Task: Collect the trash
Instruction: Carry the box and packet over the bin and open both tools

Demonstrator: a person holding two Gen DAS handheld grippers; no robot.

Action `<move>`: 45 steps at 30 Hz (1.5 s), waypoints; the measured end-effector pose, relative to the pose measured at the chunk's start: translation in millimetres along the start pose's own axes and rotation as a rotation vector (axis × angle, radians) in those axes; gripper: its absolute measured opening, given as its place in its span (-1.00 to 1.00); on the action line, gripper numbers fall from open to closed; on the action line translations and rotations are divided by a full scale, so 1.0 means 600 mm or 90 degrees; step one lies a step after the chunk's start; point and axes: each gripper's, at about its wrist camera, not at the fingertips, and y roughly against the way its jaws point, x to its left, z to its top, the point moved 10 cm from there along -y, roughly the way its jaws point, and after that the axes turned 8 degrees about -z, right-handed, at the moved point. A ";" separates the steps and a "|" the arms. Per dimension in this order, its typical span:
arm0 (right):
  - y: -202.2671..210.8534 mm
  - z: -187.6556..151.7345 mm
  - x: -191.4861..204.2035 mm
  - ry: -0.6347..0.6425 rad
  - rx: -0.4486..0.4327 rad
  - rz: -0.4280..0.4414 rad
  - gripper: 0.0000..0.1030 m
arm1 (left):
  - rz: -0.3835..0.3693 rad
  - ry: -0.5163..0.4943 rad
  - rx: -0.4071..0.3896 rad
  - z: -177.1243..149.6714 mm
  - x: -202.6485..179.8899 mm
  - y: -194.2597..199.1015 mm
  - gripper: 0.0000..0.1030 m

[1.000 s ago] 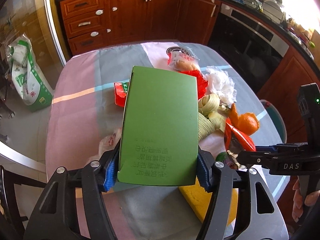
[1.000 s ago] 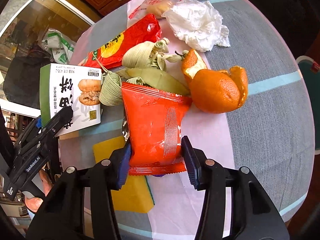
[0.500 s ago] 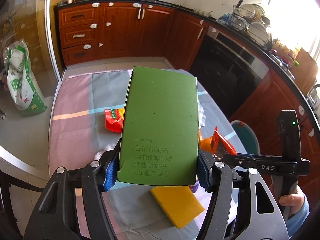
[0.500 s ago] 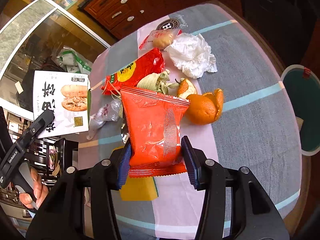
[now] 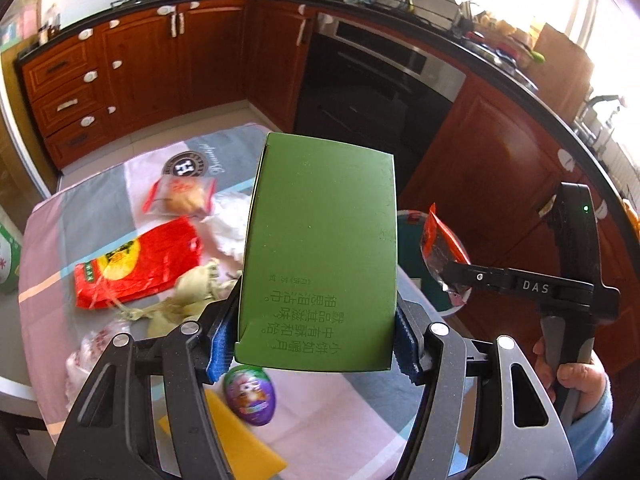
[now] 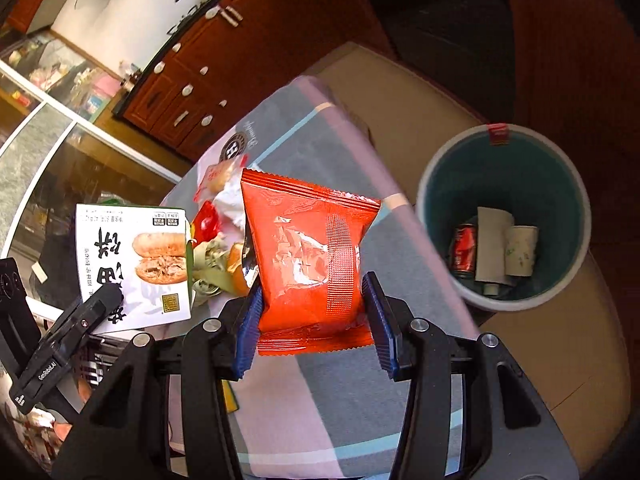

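My left gripper (image 5: 314, 344) is shut on a green food box (image 5: 320, 248), held upright above the table; its white printed face (image 6: 134, 264) shows in the right wrist view. My right gripper (image 6: 310, 328) is shut on an orange-red snack wrapper (image 6: 308, 256), seen edge-on in the left wrist view as the wrapper (image 5: 440, 240). A teal trash bin (image 6: 440, 184) with a white rim stands on the floor right of the table, holding a red can and paper cups. Both grippers hang above the table's right side.
On the striped tablecloth (image 5: 52, 232) lie a red packet (image 5: 140, 260), a wrapped bun (image 5: 180, 196), white tissue (image 5: 230, 228), corn husks (image 5: 188, 292), orange peel (image 6: 236, 260), a purple egg (image 5: 250, 396) and a yellow sponge (image 5: 244, 444). Wooden cabinets and an oven (image 5: 380, 80) stand beyond.
Both grippers rose and swung right with their loads. The bin has come into the right wrist view, and the trash pile now sits further left and lower.
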 end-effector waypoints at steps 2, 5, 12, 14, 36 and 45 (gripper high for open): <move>0.011 0.011 -0.045 -0.028 -0.012 -0.005 -0.11 | -0.012 -0.024 0.012 0.010 -0.038 -0.029 0.25; 0.021 0.024 -0.109 -0.070 -0.023 -0.010 -0.11 | -0.031 -0.053 0.032 0.018 -0.090 -0.072 0.25; 0.032 0.035 -0.225 -0.142 -0.033 -0.037 -0.11 | -0.066 -0.097 0.097 0.021 -0.189 -0.189 0.25; 0.029 0.036 -0.248 -0.154 -0.029 -0.045 -0.11 | -0.076 -0.108 0.114 0.019 -0.212 -0.220 0.26; -0.035 0.053 -0.319 -0.180 0.020 -0.080 -0.11 | -0.070 -0.100 0.188 -0.009 -0.217 -0.362 0.70; -0.052 0.055 -0.296 -0.180 0.032 -0.097 0.61 | -0.068 -0.090 0.189 -0.018 -0.202 -0.341 0.89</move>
